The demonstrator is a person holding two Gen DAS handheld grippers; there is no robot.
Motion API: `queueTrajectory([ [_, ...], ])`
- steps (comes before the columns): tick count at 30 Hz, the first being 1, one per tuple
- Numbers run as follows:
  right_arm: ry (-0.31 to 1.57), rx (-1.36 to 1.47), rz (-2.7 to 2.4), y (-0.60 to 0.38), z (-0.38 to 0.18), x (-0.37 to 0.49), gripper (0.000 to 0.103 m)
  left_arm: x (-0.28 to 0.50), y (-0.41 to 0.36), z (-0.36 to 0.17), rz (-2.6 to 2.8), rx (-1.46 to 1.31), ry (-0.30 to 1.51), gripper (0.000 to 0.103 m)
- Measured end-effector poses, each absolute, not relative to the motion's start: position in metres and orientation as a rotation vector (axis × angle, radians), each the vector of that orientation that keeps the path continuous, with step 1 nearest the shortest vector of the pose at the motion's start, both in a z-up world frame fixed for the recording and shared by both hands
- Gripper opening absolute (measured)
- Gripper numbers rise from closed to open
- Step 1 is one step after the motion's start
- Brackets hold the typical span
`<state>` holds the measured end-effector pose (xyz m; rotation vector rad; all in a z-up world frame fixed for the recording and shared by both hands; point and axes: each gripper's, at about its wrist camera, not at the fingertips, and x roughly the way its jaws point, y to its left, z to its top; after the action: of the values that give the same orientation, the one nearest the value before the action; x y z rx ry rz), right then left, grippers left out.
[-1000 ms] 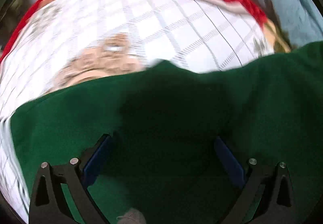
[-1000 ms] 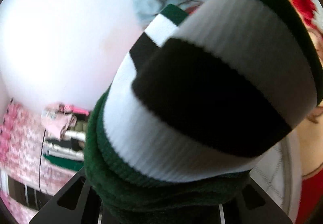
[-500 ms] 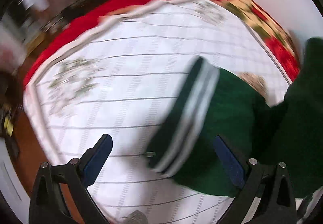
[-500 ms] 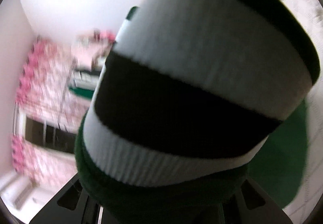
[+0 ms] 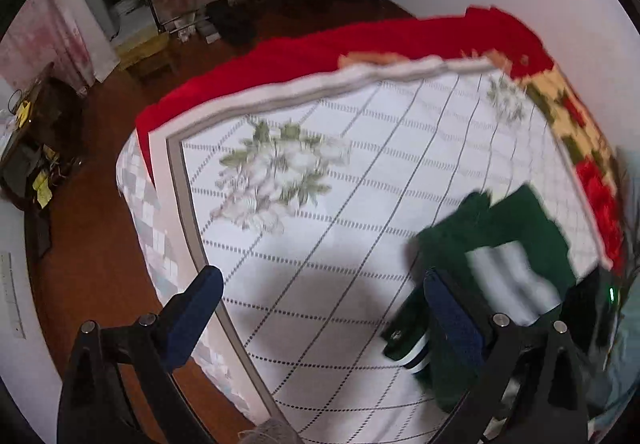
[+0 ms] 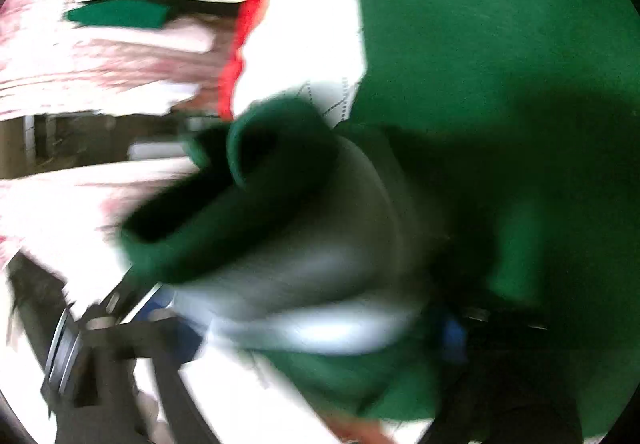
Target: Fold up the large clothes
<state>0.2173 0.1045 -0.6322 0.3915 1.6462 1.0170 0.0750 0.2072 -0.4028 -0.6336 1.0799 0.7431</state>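
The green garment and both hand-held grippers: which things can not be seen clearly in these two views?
- Right hand-held gripper, right wrist view: motion blur and the green garment cover its fingers, so open or shut cannot be told.
- Striped cuff, left wrist view: blurred, stripe count unclear.
- Green garment, left wrist view: its right part is cut off by the edge and by a finger of the open left hand-held gripper.

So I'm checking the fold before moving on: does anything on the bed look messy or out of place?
Yes. The green garment lies bunched near the bed's right edge, its striped cuff twisted on top rather than flat. The left tongs are open and empty. The right view is too blurred to judge its grip.
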Motion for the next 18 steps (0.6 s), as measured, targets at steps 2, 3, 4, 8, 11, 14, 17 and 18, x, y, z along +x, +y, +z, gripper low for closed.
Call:
queueTrajectory([
  [2,1.650,0.401,1.084,0.093,-0.615,0.203,0.098,0.083,0.212,-0.389,0.729,-0.632,1.049,0.103],
  [3,1.661,0.397,1.100,0.091,-0.605,0.207,0.098,0.086,0.213,-0.384,0.720,-0.630,1.036,0.103],
  [4,1.662,0.411,1.106,0.080,-0.598,0.211,0.098,0.093,0.213,-0.374,0.700,-0.623,1.015,0.103],
  [8,1.605,0.485,0.945,0.009,-0.586,0.232,0.098,0.131,0.194,-0.369,0.607,-0.542,1.013,0.103],
  [11,1.568,0.483,0.797,-0.031,-0.575,0.261,0.068,0.165,0.172,-0.395,0.541,-0.492,1.072,0.103],
  [14,1.598,0.475,0.669,-0.057,-0.600,0.314,0.048,0.214,0.144,-0.439,0.455,-0.422,1.154,0.103],
  [17,1.599,0.421,0.588,-0.053,-0.630,0.343,0.046,0.260,0.120,-0.476,0.412,-0.287,1.202,0.103],
  [18,1.605,0.412,0.572,-0.046,-0.640,0.351,0.046,0.275,0.113,-0.491,0.396,-0.237,1.230,0.103],
])
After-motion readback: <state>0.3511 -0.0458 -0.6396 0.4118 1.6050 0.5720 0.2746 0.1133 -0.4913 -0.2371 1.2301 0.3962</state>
